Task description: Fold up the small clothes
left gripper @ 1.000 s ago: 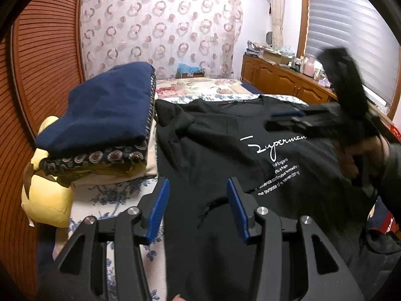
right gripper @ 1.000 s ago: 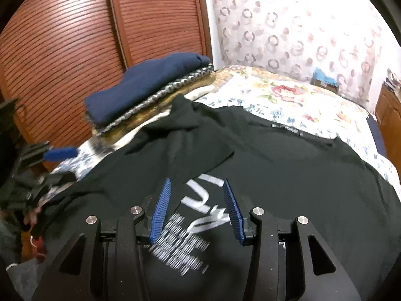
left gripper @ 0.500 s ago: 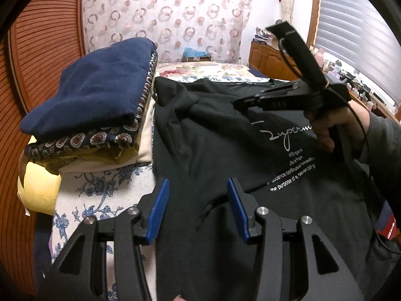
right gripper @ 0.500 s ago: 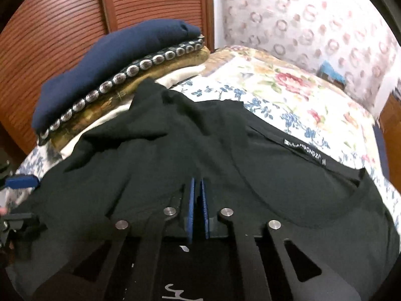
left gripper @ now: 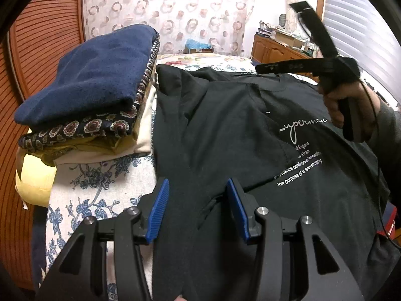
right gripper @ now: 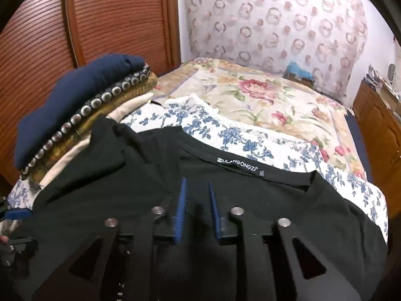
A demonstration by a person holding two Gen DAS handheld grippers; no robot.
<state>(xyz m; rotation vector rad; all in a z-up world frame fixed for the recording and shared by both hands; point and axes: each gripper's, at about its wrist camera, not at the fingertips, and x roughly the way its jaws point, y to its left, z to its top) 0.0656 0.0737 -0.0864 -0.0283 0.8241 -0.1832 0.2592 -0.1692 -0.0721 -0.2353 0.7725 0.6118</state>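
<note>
A black T-shirt (left gripper: 225, 125) with white print lies spread on the bed, collar at the far end. In the right wrist view its collar label (right gripper: 238, 162) shows just ahead of the fingers. My left gripper (left gripper: 196, 193) is open over the shirt's near left side, empty. My right gripper (right gripper: 196, 195) hovers low over the chest below the collar, jaws a narrow gap apart with nothing between them. It also shows in the left wrist view (left gripper: 260, 67), held in a hand above the collar.
A stack of folded clothes (left gripper: 95, 92), navy on top, sits on the bed's left side against a wooden louvred door (right gripper: 112, 20). The floral bedspread (right gripper: 263, 105) stretches beyond the collar. A wooden dresser (left gripper: 275, 50) stands far right.
My right gripper moved forward toward the collar, shut half a second ago, and has since opened a little. The left gripper has barely moved and stays open.
</note>
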